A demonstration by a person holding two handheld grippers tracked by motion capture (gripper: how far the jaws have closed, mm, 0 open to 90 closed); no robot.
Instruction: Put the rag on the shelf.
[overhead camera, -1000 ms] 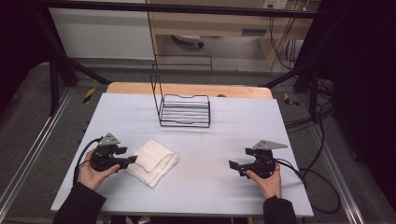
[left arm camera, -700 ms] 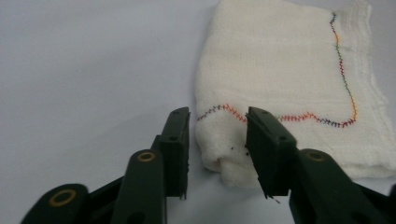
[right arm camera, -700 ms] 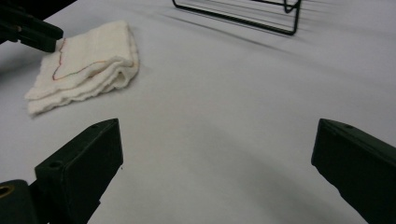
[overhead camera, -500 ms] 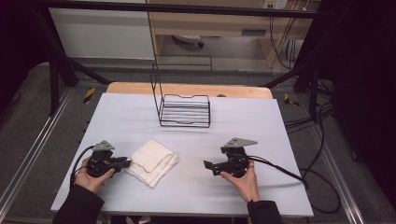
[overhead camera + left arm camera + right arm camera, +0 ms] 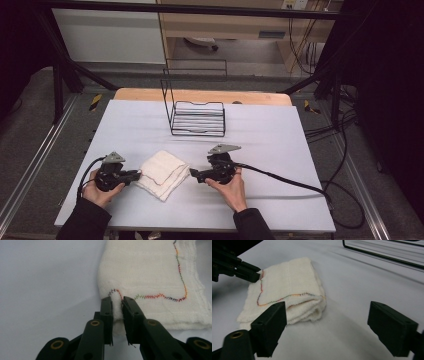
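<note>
A folded white cloth [image 5: 164, 174] with coloured stitching lies on the pale table [image 5: 280, 145], near the front. My left gripper [image 5: 139, 175] is at its left edge. In the left gripper view its jaws have just been closing and now pinch a fold of the cloth [image 5: 150, 272] at the stitched corner; the left gripper [image 5: 117, 301] is shut on it. My right gripper [image 5: 192, 175] lies low just right of the cloth. Its jaws have just been closing a little but still stand wide, with the right gripper [image 5: 328, 315] holding nothing and the cloth [image 5: 289, 287] ahead of it. The left gripper [image 5: 249, 272] shows at the cloth's far corner.
A black wire rack [image 5: 197, 120] stands at the middle back of the table, its base [image 5: 387, 252] visible beyond the cloth. The right gripper's cable [image 5: 290, 180] trails off to the right. A wooden strip [image 5: 260, 97] runs along the table's far edge.
The right gripper has slid left across the table up to the cloth. The left gripper's jaws have closed onto the cloth's corner; that hand has hardly moved.
</note>
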